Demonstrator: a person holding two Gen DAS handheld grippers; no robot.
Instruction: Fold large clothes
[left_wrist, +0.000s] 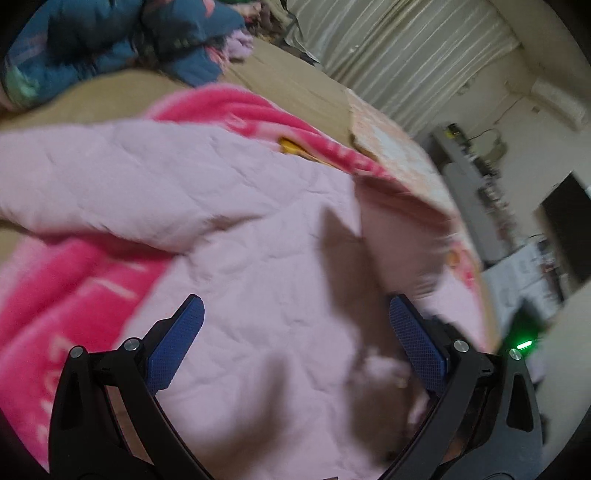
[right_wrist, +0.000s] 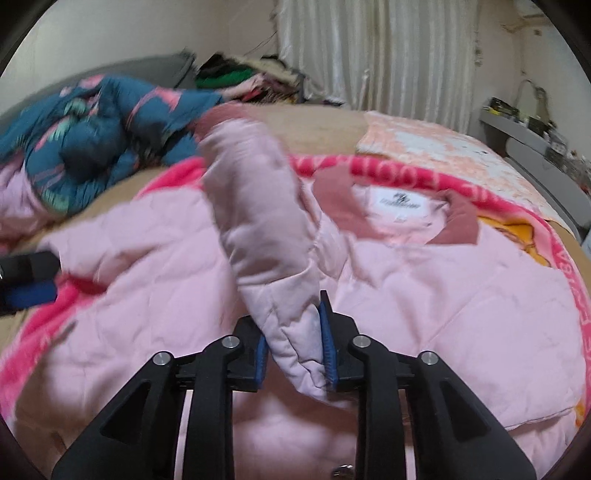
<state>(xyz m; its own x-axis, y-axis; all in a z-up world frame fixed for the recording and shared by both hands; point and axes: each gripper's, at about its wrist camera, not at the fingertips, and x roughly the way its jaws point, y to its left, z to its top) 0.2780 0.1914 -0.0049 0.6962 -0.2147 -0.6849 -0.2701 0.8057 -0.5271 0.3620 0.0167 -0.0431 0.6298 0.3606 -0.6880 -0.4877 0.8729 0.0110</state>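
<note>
While a pale pink quilted jacket lay spread across a bright pink blanket on the bed, a crumpled blue patterned garment sat at the far left, well apart from the work. The left hand-held gripper hovered over the jacket's body with its blue pads spread wide and nothing between them; its tips also showed at the left edge of the right wrist view. At the centre, the right hand-held gripper pinched the jacket's sleeve, which stood up from between the pads and leaned toward the far left. To the right lay the dusty-rose collar with a white label. Pale curtains hung behind the bed.
</note>
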